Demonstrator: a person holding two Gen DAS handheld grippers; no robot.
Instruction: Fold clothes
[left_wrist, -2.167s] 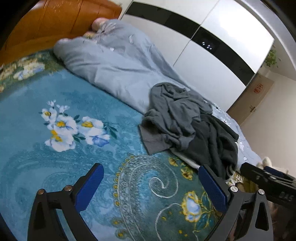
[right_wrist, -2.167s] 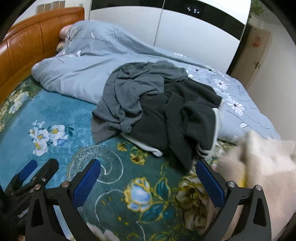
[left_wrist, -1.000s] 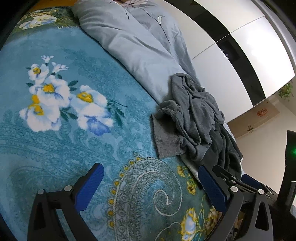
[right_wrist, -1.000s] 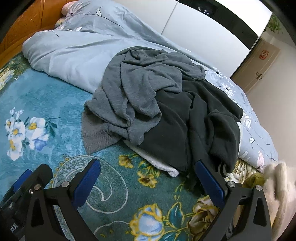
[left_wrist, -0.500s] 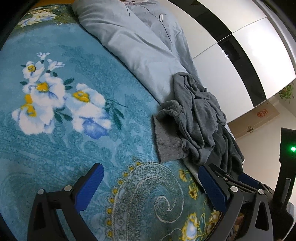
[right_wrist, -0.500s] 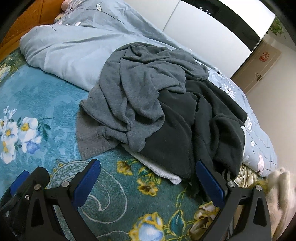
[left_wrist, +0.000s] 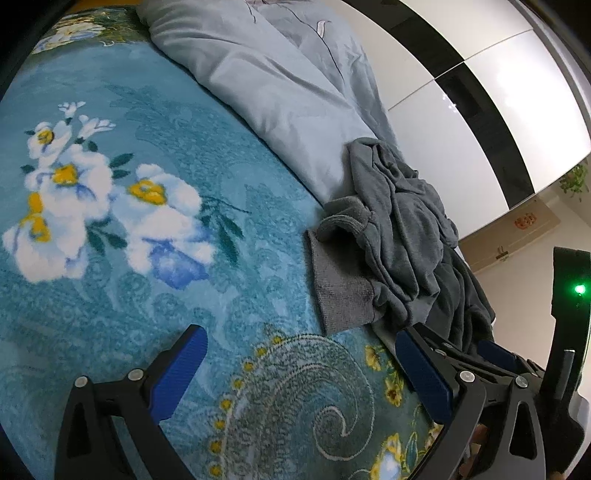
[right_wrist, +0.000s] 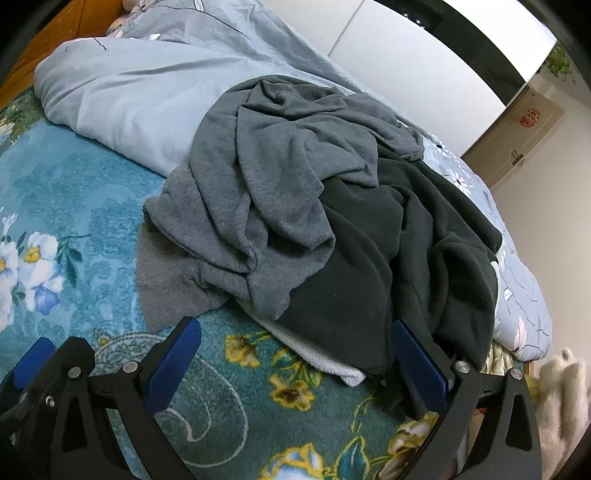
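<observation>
A crumpled grey sweatshirt (right_wrist: 266, 184) lies on a dark green fleece garment (right_wrist: 417, 251), with a white cloth edge (right_wrist: 332, 363) under both. The pile rests on a teal flowered blanket (right_wrist: 92, 206). My right gripper (right_wrist: 295, 365) hovers open just short of the pile's near edge, nothing between its blue pads. In the left wrist view the same grey sweatshirt (left_wrist: 388, 236) shows its ribbed hem (left_wrist: 338, 295) ahead and to the right of my open left gripper (left_wrist: 299, 373), which holds nothing. The right gripper's fingers (left_wrist: 495, 350) appear at that view's lower right.
A pale blue duvet (right_wrist: 147, 92) is bunched behind the clothes, against a wooden headboard (right_wrist: 22, 62). White and black wardrobe doors (left_wrist: 480, 85) stand beyond the bed. Something cream and fluffy (right_wrist: 561, 398) sits off the bed's right corner. The teal blanket (left_wrist: 147, 166) stretches wide to the left.
Both grippers have come closer to the clothes pile and lower over the blanket; the pile now fills more of the right wrist view. Both stayed open.
</observation>
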